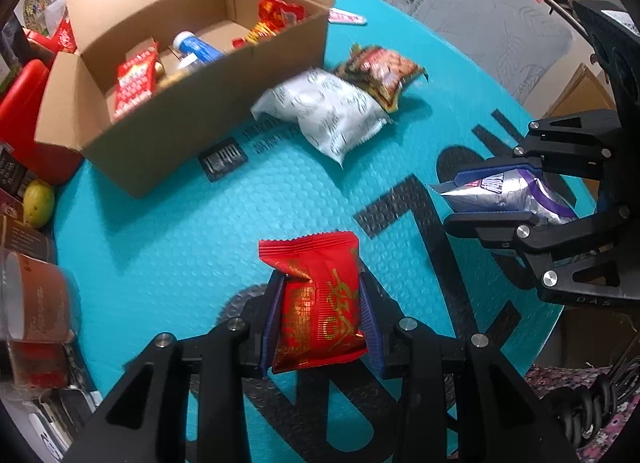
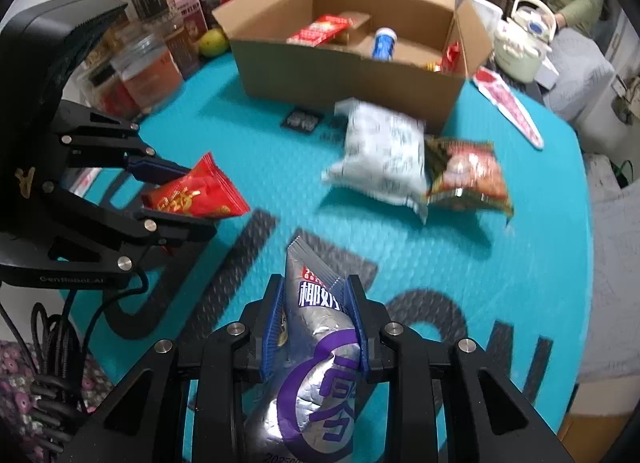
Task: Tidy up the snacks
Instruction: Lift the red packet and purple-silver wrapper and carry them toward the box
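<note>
each wrist view looks steeply down along its own fingers, close over the bench (image 1: 160,255). both share the box (image 1: 192,143) at 12 o'clock, left view from 7, right from 5.

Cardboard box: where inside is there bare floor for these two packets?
Bare floor of the cardboard box lies between the blue-capped tube and the red wrappers at its right end. The left end is crowded by the red packet.
</note>
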`<action>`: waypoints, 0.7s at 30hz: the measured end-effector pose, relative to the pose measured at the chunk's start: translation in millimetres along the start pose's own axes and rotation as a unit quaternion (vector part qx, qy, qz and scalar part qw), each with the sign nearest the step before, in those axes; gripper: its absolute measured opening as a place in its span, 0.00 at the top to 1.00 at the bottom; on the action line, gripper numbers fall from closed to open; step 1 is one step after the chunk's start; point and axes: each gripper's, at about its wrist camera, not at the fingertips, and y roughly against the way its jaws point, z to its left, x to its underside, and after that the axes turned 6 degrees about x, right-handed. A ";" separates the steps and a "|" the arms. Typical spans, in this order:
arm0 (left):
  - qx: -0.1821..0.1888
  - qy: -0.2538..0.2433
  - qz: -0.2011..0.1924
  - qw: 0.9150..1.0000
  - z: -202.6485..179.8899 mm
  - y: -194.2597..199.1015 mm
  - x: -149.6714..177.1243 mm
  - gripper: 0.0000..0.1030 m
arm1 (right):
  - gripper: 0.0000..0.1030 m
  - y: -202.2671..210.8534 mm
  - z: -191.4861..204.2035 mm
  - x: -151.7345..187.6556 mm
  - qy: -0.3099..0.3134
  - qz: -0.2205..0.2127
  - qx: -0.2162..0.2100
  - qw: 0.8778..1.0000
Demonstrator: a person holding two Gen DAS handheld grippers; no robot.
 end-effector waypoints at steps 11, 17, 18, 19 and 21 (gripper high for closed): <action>-0.027 0.001 -0.045 0.999 13.4 31.0 -36.6 0.66 | 0.71 25.9 -8.6 -54.7 0.023 -0.055 0.009 0.998; -0.052 -0.008 -0.067 0.996 23.0 50.3 -62.4 0.66 | 0.71 38.8 -12.6 -88.8 0.041 -0.078 0.018 0.996; -0.057 -0.009 -0.071 0.996 25.3 53.3 -67.2 0.66 | 0.71 40.0 -13.1 -94.6 0.043 -0.080 0.019 0.996; -0.062 -0.012 -0.075 0.995 28.4 55.7 -72.5 0.66 | 0.71 40.8 -14.0 -102.5 0.046 -0.082 0.019 0.995; -0.071 -0.016 -0.081 0.994 33.6 60.6 -82.0 0.66 | 0.71 40.0 -17.5 -113.1 0.050 -0.084 0.021 0.995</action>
